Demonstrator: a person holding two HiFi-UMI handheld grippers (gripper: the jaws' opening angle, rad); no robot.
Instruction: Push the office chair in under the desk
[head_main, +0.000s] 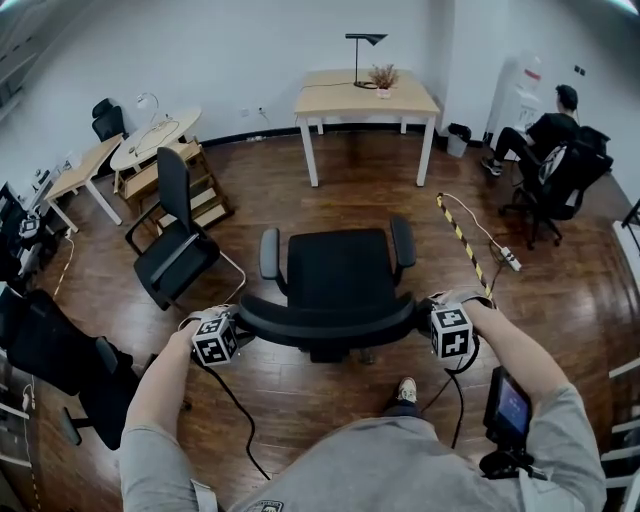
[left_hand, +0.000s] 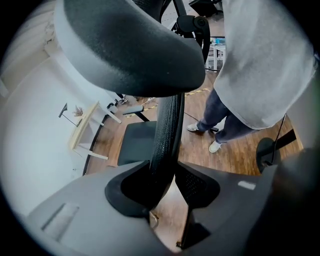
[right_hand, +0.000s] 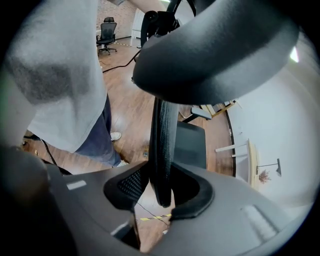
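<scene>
Left claw (left_hand: 167, 187) and right claw (right_hand: 160, 192) are clenching the black mesh-backed office chair (head_main: 340, 270) by its backrest, mid-floor, so I'm aiming for even pressure, straight toward the far pale wooden counter (head_main: 366, 97).

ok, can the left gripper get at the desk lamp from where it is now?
Probably not. The left gripper is closed on the office chair's backrest, and the lamp stands at the far edge of the desk, beyond the chair's seat and a stretch of floor. It would have to move closer first.
</scene>
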